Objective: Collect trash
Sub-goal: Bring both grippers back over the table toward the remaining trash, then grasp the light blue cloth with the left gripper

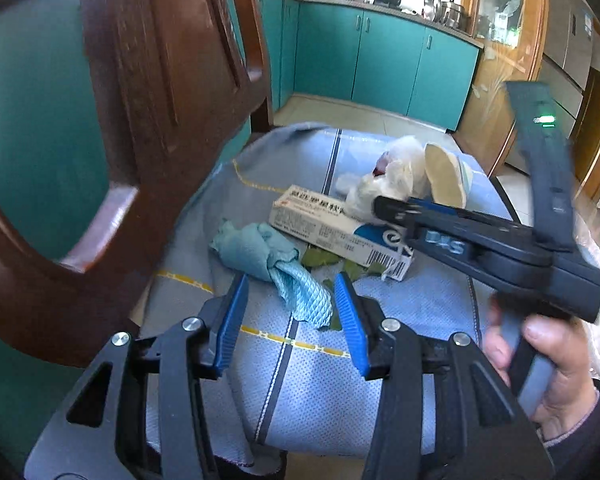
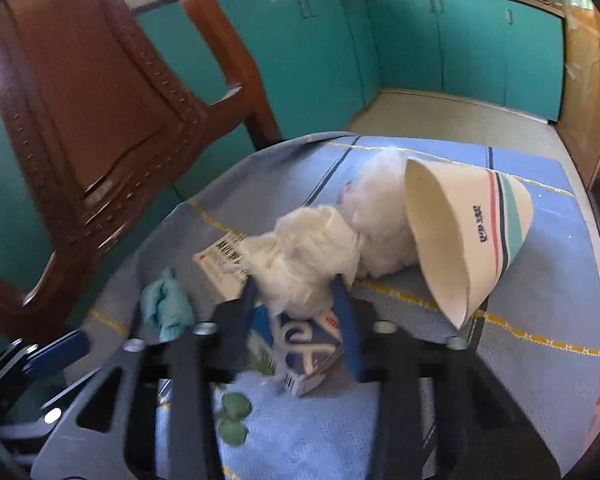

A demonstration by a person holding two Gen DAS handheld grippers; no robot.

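Trash lies on a blue cloth-covered table point(image 1: 316, 392): a crumpled teal cloth point(image 1: 268, 260), a white and blue carton point(image 1: 340, 232), crumpled white tissue point(image 1: 388, 176), a tipped paper cup point(image 1: 448, 174) and green leaves point(image 1: 320, 258). My left gripper point(image 1: 290, 312) is open, its blue fingers either side of the teal cloth's near end. My right gripper point(image 2: 296, 296) is open, its fingers straddling the white tissue point(image 2: 308, 256) above the carton point(image 2: 300, 344). The cup point(image 2: 468, 236) lies to its right. The right gripper also shows in the left wrist view point(image 1: 384, 206).
A brown wooden chair back point(image 1: 160, 92) stands close on the left of the table, and shows in the right wrist view point(image 2: 100, 120). Teal kitchen cabinets point(image 1: 380, 56) line the far wall. A wooden door frame point(image 1: 500, 92) stands to the right.
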